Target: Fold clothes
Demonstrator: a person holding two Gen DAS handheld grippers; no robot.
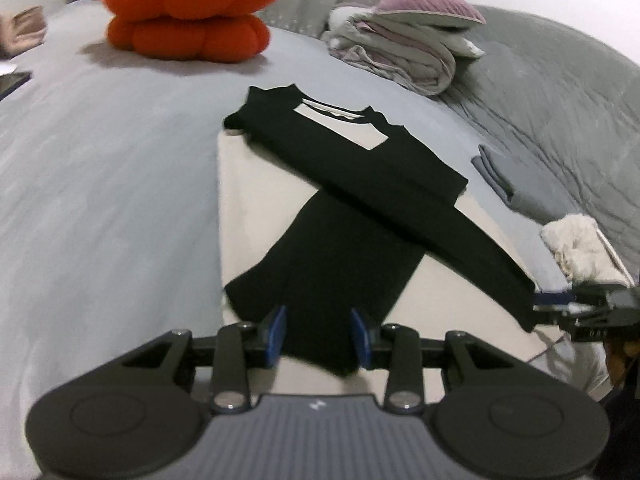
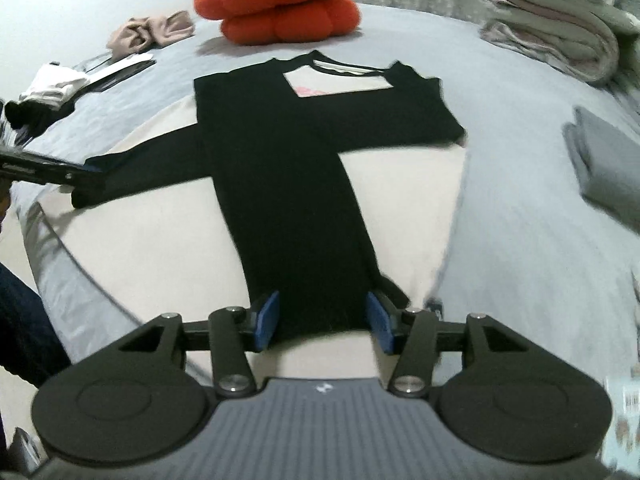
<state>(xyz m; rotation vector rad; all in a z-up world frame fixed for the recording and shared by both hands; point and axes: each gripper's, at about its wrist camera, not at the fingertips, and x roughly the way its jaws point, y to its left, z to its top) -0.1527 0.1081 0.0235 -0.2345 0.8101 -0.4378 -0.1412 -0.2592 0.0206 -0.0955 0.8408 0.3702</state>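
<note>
You are working over a bed (image 1: 100, 168) covered in a pale grey-blue sheet that fills most of both views, with a white wall behind it at the top of the frames. A darker grey quilt (image 1: 560, 92) rumples across the upper right of the left wrist view. A cream cloth (image 2: 132, 248) lies flat on the sheet in the middle of the frame, and on it rests the black top (image 2: 280, 184), its body folded into a long narrow strip running from frame centre down to your grippers, with a white panel at the neckline. One sleeve stretches across the body toward the left of the right wrist view. An orange pumpkin-shaped cushion (image 1: 188, 8) sits at upper left, and a stack of folded grey and mauve bedding (image 1: 404, 48) at upper right. A folded grey garment (image 2: 608, 172) lies at the right edge, and a fluffy cream item (image 1: 580, 248) at right.

Your left gripper (image 1: 318, 336) is spread wide, empty, its blue pads either side of a hem corner of the top. Your right gripper (image 2: 323, 320) is likewise wide apart and holds nothing, straddling the strip's near end.
</note>
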